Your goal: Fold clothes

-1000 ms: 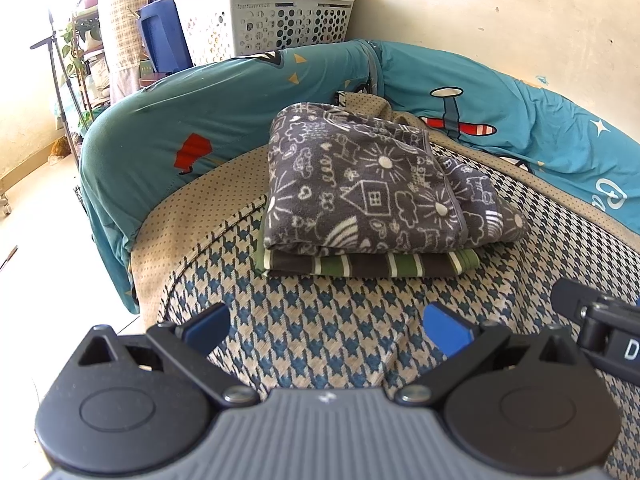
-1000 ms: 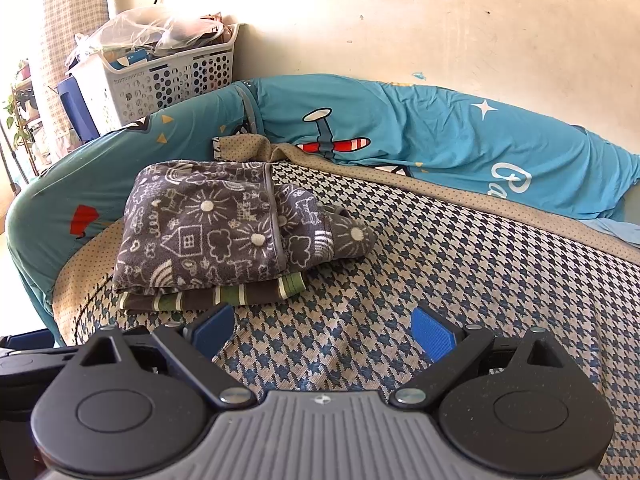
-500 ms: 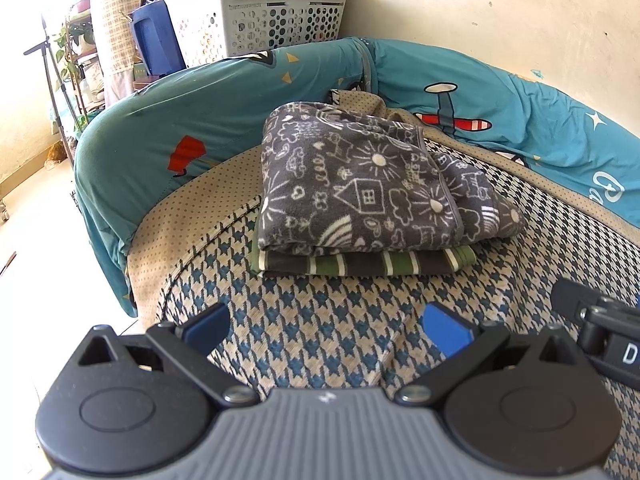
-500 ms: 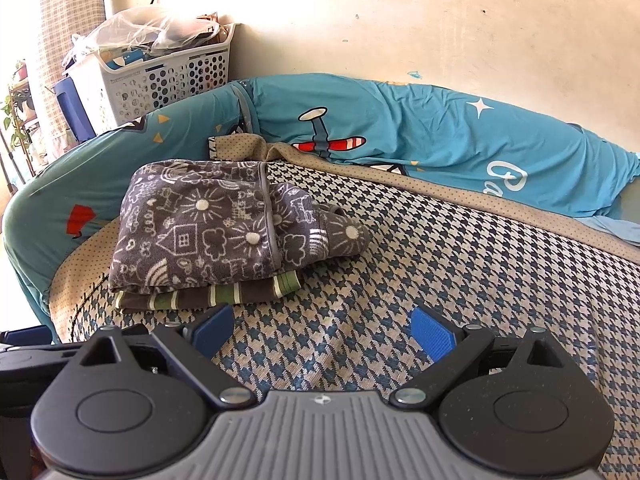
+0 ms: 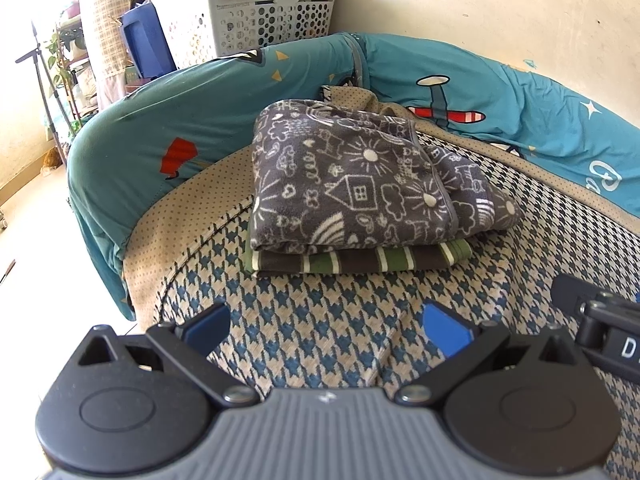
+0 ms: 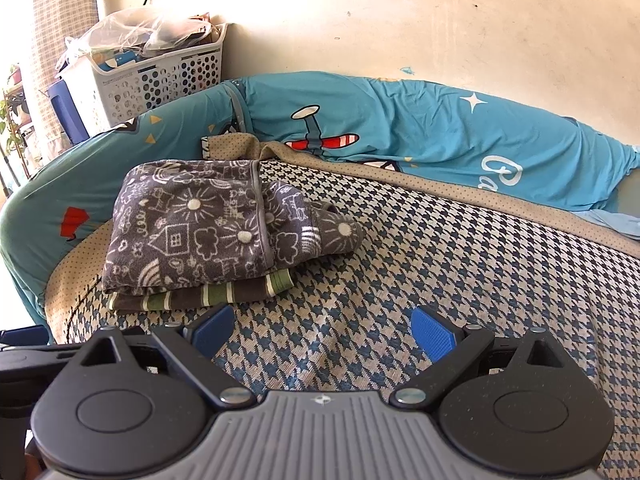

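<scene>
A folded grey garment with white doodle print (image 5: pixel 360 188) (image 6: pixel 208 224) lies on top of a folded green-and-brown striped garment (image 5: pixel 360 260) (image 6: pixel 200 294), stacked on the houndstooth bed cover (image 5: pixel 320 320) (image 6: pixel 440 260). My left gripper (image 5: pixel 326 330) hovers open over the cover, a short way in front of the stack, holding nothing. My right gripper (image 6: pixel 322 330) is open too, empty, in front and to the right of the stack. Part of the right gripper shows at the left wrist view's right edge.
A teal bolster with plane prints (image 5: pixel 500 120) (image 6: pixel 400 128) rings the bed's far side and left end. A white laundry basket (image 5: pixel 248 20) (image 6: pixel 148 80) and a blue bin (image 5: pixel 146 40) stand behind it. The bed's left edge drops to the floor (image 5: pixel 36 240).
Both wrist views have drifted slightly, so the stack sits a little lower and closer. The clothes have not moved, and both grippers stay open.
</scene>
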Motion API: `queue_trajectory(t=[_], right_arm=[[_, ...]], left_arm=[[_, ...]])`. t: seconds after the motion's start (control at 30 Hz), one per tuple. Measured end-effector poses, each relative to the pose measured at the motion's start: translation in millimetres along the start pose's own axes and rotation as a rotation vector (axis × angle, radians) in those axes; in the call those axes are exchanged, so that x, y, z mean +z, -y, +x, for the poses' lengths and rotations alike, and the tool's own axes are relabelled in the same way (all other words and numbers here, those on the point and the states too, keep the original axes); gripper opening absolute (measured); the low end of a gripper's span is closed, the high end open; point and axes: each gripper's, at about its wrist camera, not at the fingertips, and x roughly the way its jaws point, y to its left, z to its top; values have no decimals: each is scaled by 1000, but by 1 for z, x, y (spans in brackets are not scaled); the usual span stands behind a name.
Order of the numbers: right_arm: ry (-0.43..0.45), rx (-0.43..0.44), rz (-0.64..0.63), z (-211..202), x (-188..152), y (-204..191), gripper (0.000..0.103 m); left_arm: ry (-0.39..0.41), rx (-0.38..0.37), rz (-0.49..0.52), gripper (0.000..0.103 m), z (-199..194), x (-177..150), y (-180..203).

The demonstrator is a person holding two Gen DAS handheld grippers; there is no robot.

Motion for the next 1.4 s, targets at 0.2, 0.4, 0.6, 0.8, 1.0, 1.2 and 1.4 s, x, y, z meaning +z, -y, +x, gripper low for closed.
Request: queue_trajectory(t=[0.2,0.4,0.6,0.8,1.0,1.2,1.4], right_arm=[[4,-3,10,-1,0,5,96],[3,-12,22,0,0,10,96],[2,-19,33,1,-1,15,96],[22,-24,55,-6,2,27,96],[26,-58,72,-11,0,49,96],[33,-99,105,-21,-4,79,96],[14,-136,126,-24,-12,112,96]], left_arm=[[-14,-35,1,103,5,5,3],[5,-29,26,103,3,6,9],[6,-49,31,103,2,7,11],[15,-76,42,103,2,12,18],[32,-113,75,103,4,21,32],[36,-151,101,103,10,29,44],[39,-176,130,103,19,35,60]])
